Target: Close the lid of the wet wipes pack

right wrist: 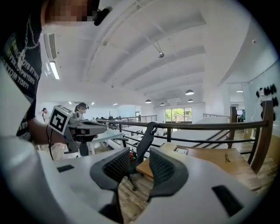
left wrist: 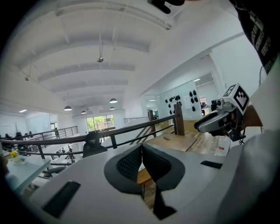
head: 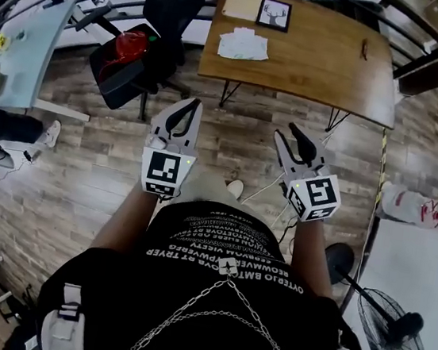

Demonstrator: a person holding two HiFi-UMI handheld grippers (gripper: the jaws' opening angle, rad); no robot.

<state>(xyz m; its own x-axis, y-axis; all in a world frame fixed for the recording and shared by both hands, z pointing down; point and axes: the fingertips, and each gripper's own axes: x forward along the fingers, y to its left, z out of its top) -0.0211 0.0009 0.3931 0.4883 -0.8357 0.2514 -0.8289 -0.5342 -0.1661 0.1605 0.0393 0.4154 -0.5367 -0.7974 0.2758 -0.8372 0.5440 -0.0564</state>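
A white flat pack [head: 243,44], seemingly the wet wipes pack, lies on the wooden table [head: 323,56] ahead of me; its lid is too small to make out. Both grippers are held at waist height over the plank floor, well short of the table. My left gripper [head: 194,104] is shut, its fingertips touching with nothing between them [left wrist: 142,148]. My right gripper [head: 293,132] is open, a clear gap between its pads [right wrist: 139,162], and it holds nothing. The table top [right wrist: 210,158] shows past the right jaws.
A framed picture [head: 274,14] and a sheet of paper [head: 243,0] lie at the table's far side. A black office chair [head: 163,19] with a red thing [head: 130,45] stands to the left. A floor fan [head: 394,333] and a white table [head: 423,269] are at the right. A dark railing [right wrist: 197,126] runs behind.
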